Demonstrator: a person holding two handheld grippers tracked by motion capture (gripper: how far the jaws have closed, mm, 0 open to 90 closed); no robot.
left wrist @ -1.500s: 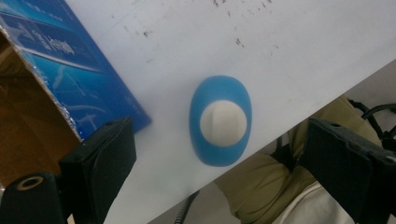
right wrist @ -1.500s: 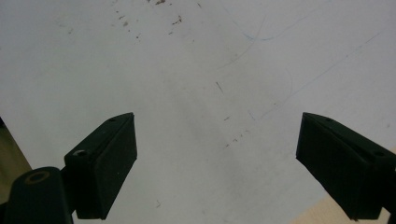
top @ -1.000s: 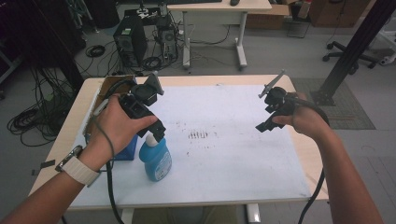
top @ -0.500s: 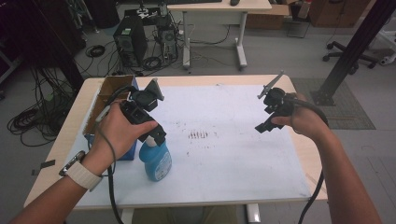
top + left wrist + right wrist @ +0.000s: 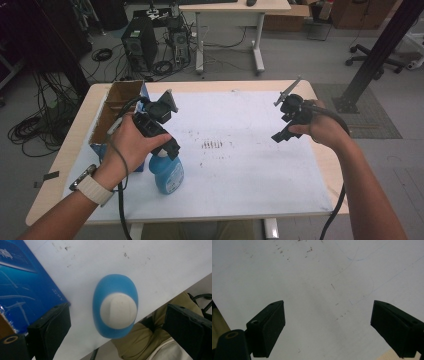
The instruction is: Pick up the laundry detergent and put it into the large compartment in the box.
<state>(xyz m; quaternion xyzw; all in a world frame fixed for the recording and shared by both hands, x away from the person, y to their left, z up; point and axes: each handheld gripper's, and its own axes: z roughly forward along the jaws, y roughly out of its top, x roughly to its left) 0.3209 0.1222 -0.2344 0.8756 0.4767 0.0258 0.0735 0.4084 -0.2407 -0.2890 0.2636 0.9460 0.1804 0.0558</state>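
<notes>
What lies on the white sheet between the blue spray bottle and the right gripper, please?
Between the blue spray bottle and the right gripper, the high view shows bare white sheet with a patch of small dark marks.

Spray bottle (image 5: pixel 115 306) is light blue with a white cap, box (image 5: pixel 22 287) beside it deep blue, desk (image 5: pixel 260 165) sheet white with dark specks.

A grey floor (image 5: pixel 310 60) fills the upper frame. Top centre stands a second desk (image 5: pixel 235 7), with a computer tower (image 5: pixel 134 42) and tangled cables (image 5: pixel 35 127) to its left. An office chair (image 5: pixel 372 51) sits upper right beside a dark slanted post (image 5: pixel 379 50).
</notes>
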